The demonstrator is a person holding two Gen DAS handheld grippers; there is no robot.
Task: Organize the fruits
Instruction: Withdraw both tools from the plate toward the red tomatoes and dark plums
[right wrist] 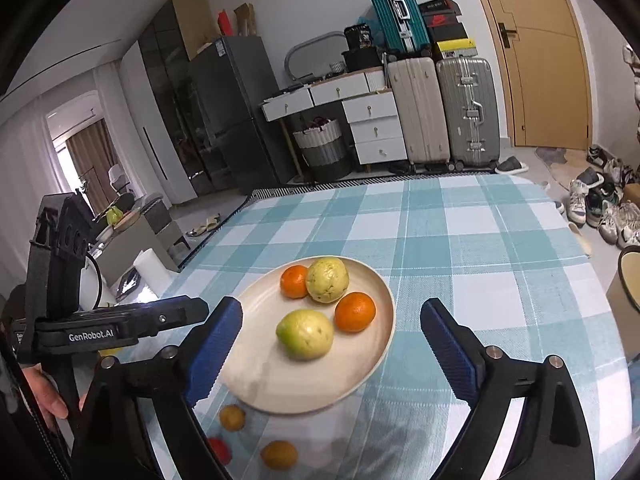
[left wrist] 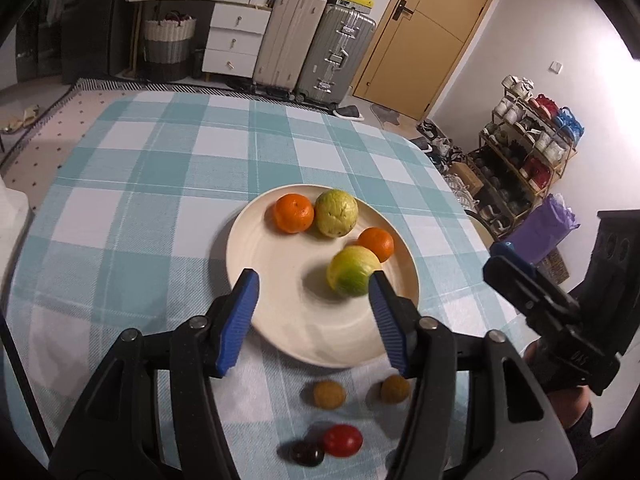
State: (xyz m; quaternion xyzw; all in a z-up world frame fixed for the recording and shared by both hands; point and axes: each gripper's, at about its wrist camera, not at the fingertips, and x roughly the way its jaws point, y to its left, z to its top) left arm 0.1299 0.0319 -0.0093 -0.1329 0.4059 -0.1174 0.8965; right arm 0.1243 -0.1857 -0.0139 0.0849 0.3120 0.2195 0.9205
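A cream plate [left wrist: 280,312] [right wrist: 256,384] on the checked cloth holds two oranges [left wrist: 293,213] [left wrist: 376,243] and two yellow-green guavas [left wrist: 336,213] [left wrist: 352,271]; all show in the right wrist view too [right wrist: 305,334]. My left gripper [left wrist: 314,280] is open and empty above the plate's near half, its right finger close to the near guava. My right gripper [right wrist: 331,312] is open and empty over the plate's near side. On the cloth in front of the plate lie two small brown fruits [left wrist: 329,395] [left wrist: 395,389], a red one [left wrist: 343,440] and a dark one [left wrist: 307,453].
The right gripper's body [left wrist: 548,304] shows at the right of the left wrist view; the left gripper's body [right wrist: 108,328] at the left of the right wrist view. Suitcases [left wrist: 312,48], drawers and a shoe rack [left wrist: 528,152] stand beyond the table. A stool [right wrist: 628,280] is at the table's right.
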